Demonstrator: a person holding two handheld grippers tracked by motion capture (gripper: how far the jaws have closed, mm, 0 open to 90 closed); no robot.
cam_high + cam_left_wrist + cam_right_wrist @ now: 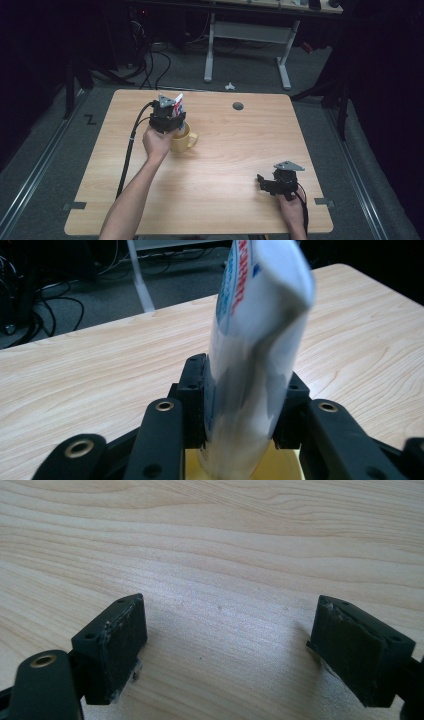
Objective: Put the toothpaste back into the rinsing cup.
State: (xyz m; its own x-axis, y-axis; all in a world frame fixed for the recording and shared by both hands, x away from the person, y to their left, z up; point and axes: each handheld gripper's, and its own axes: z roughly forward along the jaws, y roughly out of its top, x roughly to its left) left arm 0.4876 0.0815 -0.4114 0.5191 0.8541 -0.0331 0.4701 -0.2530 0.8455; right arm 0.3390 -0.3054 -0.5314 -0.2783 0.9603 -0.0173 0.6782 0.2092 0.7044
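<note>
In the high view, the left gripper (172, 116) is sitting left of centre in the frame, directly over a yellow mug (184, 141) that is standing on the wooden table (225, 165). Its 2 jaws are clamping a white tube (179, 106) with red and blue print, and the tube's flat end is sticking up toward the upper part of the frame. In the left gripper view, the left gripper (243, 405) is squeezing the tube (255, 355) at its lower middle, with the pads pressing in from both sides; the tube's bottom end is reaching down into the yellow mug (285, 465) at the bottom edge of the frame.

The right gripper (266, 182) is resting at the lower right of the high view, well apart from the mug, in the person's hand (291, 206). In the right gripper view, the right gripper (227, 645) is showing its 2 jaws standing wide apart over bare table (215, 555), with nothing between them
</note>
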